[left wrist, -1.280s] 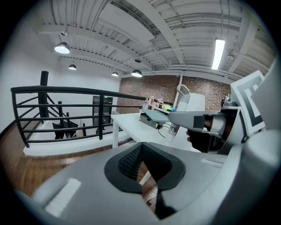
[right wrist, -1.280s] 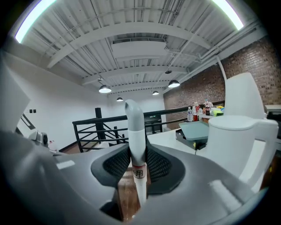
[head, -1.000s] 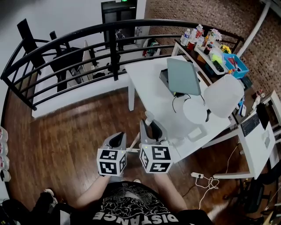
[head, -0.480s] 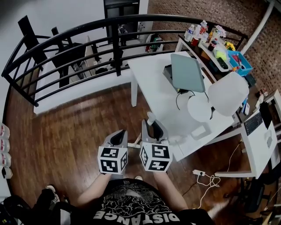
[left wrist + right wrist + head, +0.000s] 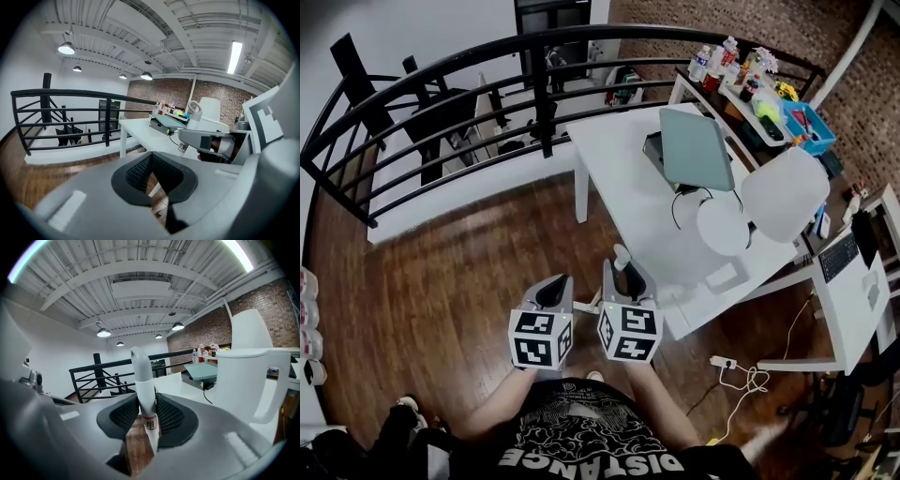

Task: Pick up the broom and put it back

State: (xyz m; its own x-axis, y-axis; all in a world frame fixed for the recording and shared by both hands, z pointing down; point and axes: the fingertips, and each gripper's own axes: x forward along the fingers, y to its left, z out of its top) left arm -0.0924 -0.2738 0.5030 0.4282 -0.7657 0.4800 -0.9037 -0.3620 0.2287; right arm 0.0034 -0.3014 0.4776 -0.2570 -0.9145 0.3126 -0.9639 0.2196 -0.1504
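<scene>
R gripper [image 5: 146,411] is clamping the pale grey tubular broom handle [image 5: 142,376] w/ red-edged label [image 5: 149,424] reading "用"; L gripper [image 5: 152,161] is sitting closed, empty.

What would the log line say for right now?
left gripper: shut, empty | right gripper: shut on broom handle | handle sticks up past jaws | place: beside white table

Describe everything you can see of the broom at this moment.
Only the broom handle shows: a smooth white tube, plastic-looking, with a rounded, slightly bent top end and a small red-edged label at the level of the grip. It stands nearly upright, clamped between the dark ribbed fingers of the right gripper, over the wooden floor beside the white table. The brush end is out of view.
</scene>
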